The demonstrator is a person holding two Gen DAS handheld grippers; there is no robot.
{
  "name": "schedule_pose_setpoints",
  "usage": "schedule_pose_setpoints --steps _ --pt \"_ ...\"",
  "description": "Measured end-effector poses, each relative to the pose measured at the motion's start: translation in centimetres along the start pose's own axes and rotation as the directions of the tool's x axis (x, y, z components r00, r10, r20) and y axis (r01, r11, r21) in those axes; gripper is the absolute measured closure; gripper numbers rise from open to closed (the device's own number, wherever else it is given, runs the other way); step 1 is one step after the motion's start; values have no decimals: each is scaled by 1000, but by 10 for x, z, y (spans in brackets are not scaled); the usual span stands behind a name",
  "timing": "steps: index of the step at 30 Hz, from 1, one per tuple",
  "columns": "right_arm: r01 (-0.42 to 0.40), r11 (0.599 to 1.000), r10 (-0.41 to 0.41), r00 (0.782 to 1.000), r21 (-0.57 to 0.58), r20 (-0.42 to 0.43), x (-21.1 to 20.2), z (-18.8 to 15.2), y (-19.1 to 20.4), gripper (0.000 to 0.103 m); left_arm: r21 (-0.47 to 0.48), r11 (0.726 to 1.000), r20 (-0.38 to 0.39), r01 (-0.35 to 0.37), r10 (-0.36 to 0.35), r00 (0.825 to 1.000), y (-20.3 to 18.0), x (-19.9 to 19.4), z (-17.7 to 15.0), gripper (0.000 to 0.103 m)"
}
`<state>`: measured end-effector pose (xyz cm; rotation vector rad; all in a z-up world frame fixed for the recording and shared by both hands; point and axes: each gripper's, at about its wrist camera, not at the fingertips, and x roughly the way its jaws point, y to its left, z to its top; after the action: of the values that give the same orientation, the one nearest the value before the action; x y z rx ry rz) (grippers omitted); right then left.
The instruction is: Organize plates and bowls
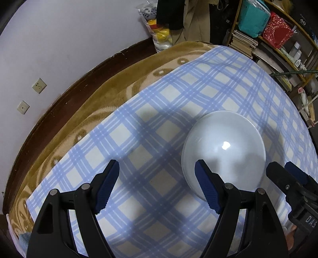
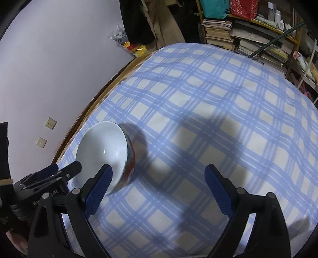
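Observation:
A single bowl (image 1: 224, 150), white inside and red and teal outside (image 2: 103, 150), sits upright on the blue plaid cloth (image 1: 159, 103). My left gripper (image 1: 157, 174) hangs open above the cloth just left of the bowl. Its right finger (image 1: 206, 188) overlaps the bowl's near rim in the view, and nothing lies between the pads. My right gripper (image 2: 159, 174) is open too, over bare cloth to the right of the bowl, its left finger (image 2: 99, 188) in front of the rim. Each gripper shows in the other's view: right gripper (image 1: 281, 166), left gripper (image 2: 65, 167).
A tan patterned blanket (image 1: 111, 93) and a dark wooden edge (image 1: 65, 99) border the cloth along a white wall with two sockets (image 1: 39, 85). At the back right stand shelves (image 2: 248, 35) with books and boxes, beside hanging clothes (image 1: 190, 17) and a plastic bag (image 1: 159, 35).

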<state>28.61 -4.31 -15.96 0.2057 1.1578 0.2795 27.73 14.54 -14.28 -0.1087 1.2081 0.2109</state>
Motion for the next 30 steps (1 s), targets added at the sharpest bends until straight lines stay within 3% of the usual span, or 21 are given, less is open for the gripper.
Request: schedule_pose_setpoints --steps 5,7,9,10,12,13,15,18,21,30 --pt "-3 1000 3 999 -15 -33 12 5 5 7 5 1000 -17 15 -15 1000 -5 9 2 27" --pt "-22 1000 22 999 -9 -45 17 6 7 9 -9 999 -21 39 -39 999 -3 11 2 40" --pt "-34 999 33 997 -4 -64 24 7 8 17 -30 997 -39 74 -75 996 -1 14 2 61" --pt "-45 999 45 996 4 -77 27 7 8 21 -31 996 -41 87 -88 995 -1 15 2 63" --pt "-81 996 84 990 31 -110 34 7 6 47 -36 992 -36 123 -125 992 -1 15 2 78" --pt "-95 995 98 988 37 -120 36 6 6 51 -42 987 -38 152 -154 987 -1 14 2 82" --pt "-110 993 113 985 33 -133 39 4 8 72 -55 974 -31 221 -223 974 -1 10 2 94" --pt "-100 995 99 983 2 -155 43 1 16 91 -19 970 -21 241 -242 970 -7 5 2 97" --pt "-56 998 51 987 -27 -151 43 -2 23 91 25 980 -20 199 -199 980 -15 5 1 97" --pt "-59 998 57 989 -14 -133 32 -6 25 91 54 981 -20 188 -187 982 -14 -2 -3 97"
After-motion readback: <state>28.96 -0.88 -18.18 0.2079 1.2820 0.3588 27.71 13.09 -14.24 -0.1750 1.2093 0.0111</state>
